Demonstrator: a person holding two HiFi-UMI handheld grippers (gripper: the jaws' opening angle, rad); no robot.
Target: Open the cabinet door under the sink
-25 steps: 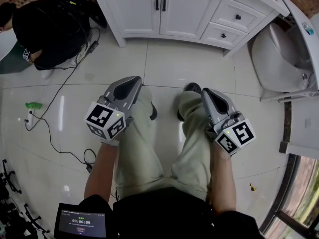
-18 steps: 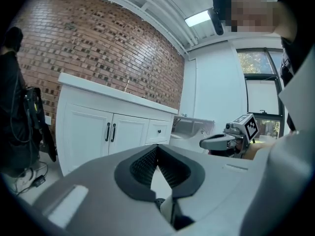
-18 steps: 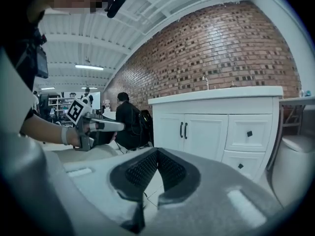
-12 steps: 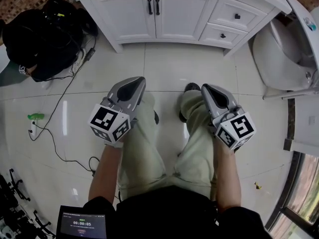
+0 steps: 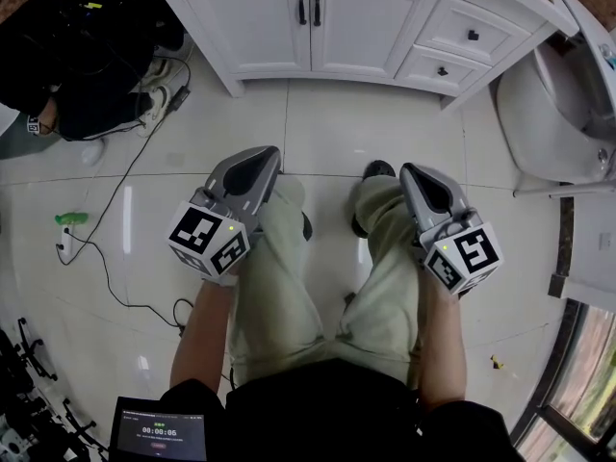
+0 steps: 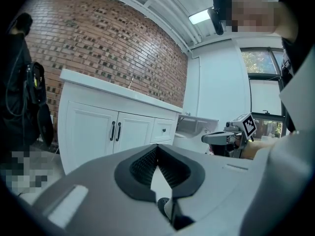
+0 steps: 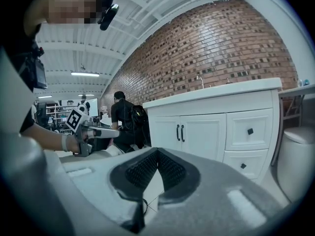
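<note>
Both tongs are seen shut, nothing held: left gripper (image 5: 261, 155) and right gripper (image 5: 416, 171) are pointed toward the vanity (image 5: 433, 51), well apart from it. The cabinet doors (image 5: 252, 22) are set in its front, below the tap (image 7: 199, 80). They are judged stiff painted panels, prob. light on hinges. The slim bar handles (image 5: 301, 8) at the centre seam should be taken, though they look smooth, so slip is possible. Open tile floor (image 5: 337, 123) is left in front, w/ a toilet (image 5: 549, 114) at right, a crouched person (image 5: 77, 56) and cable (image 5: 115, 181) at left.
</note>
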